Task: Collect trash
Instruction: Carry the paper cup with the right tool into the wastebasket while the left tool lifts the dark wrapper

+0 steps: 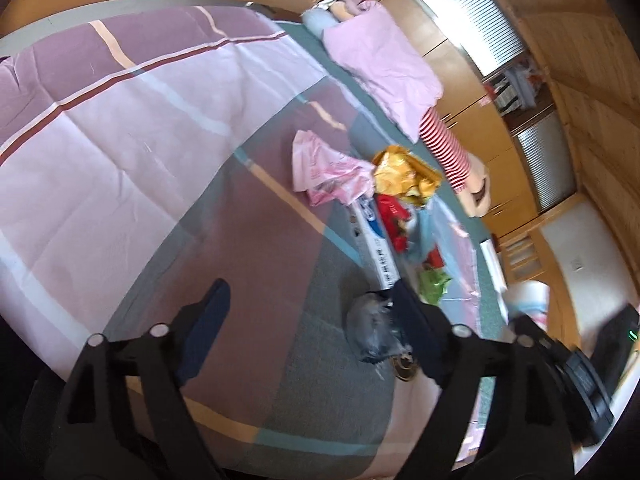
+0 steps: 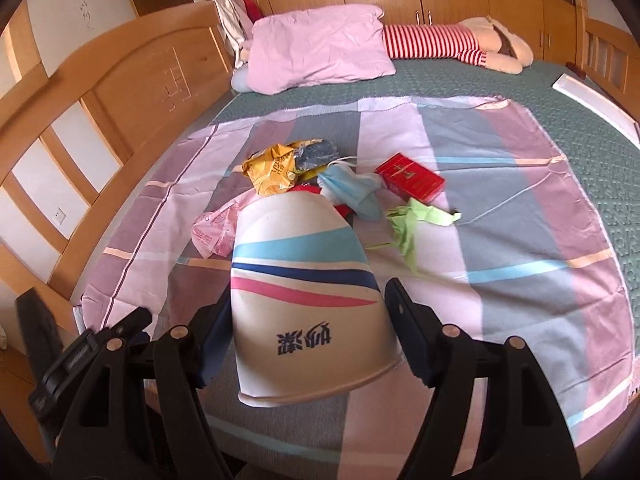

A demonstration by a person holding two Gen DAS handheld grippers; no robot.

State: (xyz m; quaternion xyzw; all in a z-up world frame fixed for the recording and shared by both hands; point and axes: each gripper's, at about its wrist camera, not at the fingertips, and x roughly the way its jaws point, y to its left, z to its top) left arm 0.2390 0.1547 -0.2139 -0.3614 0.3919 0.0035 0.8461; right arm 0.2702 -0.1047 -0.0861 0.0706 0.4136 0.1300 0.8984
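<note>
Trash pile point(image 2: 320, 184) on the bed's patchwork sheet point(image 2: 520, 216), dead ahead of my right fingers point(image 2: 312, 320), which grip a paper cup point(image 2: 308, 300) upside down, rim toward me. Left fingers point(image 1: 316, 320) are spread and hold nothing; a crumpled clear wrapper point(image 1: 374, 328) lies just inside the right-hand one, and a long toothpaste box point(image 1: 374, 240) points away beyond it. Bare sheet lies to their left.

1. On my right wrist view, the paper cup point(image 2: 308, 300) low in the centre carries two dark blue Chinese characters, upside down from here (they look like 妙洁).
2. The yellow wrapper point(image 2: 272, 170) and white box point(image 1: 376, 246) bear print I can't read.
</note>
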